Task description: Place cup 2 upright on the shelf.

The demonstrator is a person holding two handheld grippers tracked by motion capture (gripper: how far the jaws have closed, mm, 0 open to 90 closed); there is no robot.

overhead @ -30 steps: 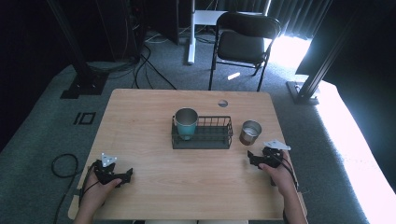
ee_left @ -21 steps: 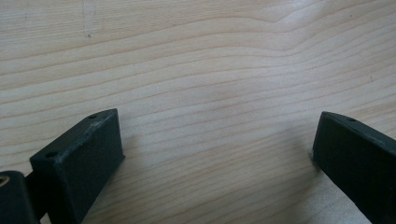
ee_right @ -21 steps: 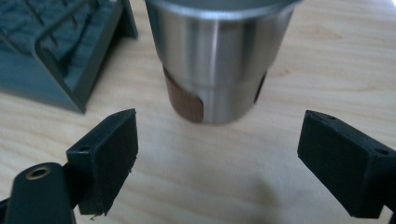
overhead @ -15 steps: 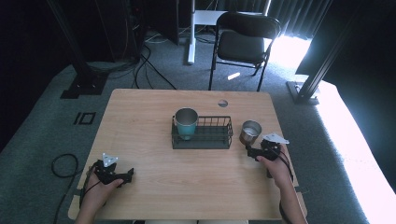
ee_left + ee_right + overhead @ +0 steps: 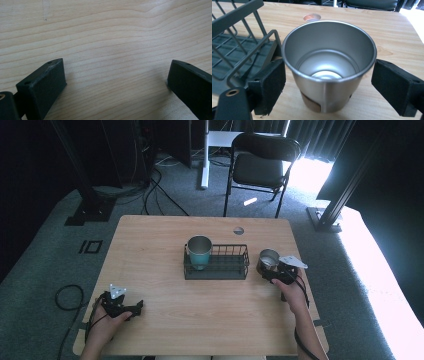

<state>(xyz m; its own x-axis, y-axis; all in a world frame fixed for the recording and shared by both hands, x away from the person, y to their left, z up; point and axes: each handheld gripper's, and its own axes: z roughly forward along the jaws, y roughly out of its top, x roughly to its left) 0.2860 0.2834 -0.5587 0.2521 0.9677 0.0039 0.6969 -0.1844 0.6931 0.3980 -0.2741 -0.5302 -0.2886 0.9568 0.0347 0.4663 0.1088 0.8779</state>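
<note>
A pale wooden table [image 5: 165, 245] stood on grey carpet, a black chair [image 5: 260, 167] beyond it. The left gripper [image 5: 134, 306] rested near the table's front left corner, jaws apart over bare wood. A teal cup [image 5: 199, 252] stood in the left end of the wire basket [image 5: 235, 270]. Just right of the basket stood the steel cup [image 5: 329, 67], plain and shiny, upright, mouth up, long axis vertical. The right gripper [image 5: 263, 273], a second earlier short of it, now had its spread jaws either side of the cup, unclamped.
</note>
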